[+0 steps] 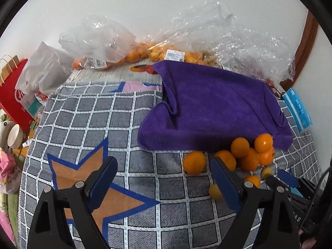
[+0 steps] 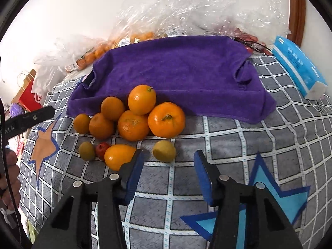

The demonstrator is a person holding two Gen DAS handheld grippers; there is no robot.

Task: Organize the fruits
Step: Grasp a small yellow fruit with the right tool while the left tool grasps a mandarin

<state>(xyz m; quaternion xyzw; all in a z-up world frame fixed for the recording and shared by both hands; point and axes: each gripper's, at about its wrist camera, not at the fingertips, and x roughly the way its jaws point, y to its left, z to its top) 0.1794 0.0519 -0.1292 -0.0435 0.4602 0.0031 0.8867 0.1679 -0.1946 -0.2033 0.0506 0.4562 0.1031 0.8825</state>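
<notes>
A heap of oranges (image 2: 132, 114) lies on the checked cloth in front of a purple towel (image 2: 176, 72). Nearer me lie an oval orange fruit (image 2: 118, 155), a yellow-green fruit (image 2: 164, 151), an olive-green fruit (image 2: 87, 151) and a small red fruit (image 2: 102, 147). My right gripper (image 2: 169, 174) is open and empty, just short of the yellow-green fruit. My left gripper (image 1: 164, 178) is open and empty, left of the same heap (image 1: 249, 153); a lone orange (image 1: 194, 162) lies ahead between its fingers. The purple towel (image 1: 213, 108) lies beyond.
Clear plastic bags of oranges (image 1: 145, 54) and crumpled wrap (image 2: 186, 10) line the wall behind the towel. A blue tissue pack (image 2: 298, 66) lies at the right. A red paper bag (image 1: 14, 99) and a cup (image 1: 14, 134) stand off the left edge.
</notes>
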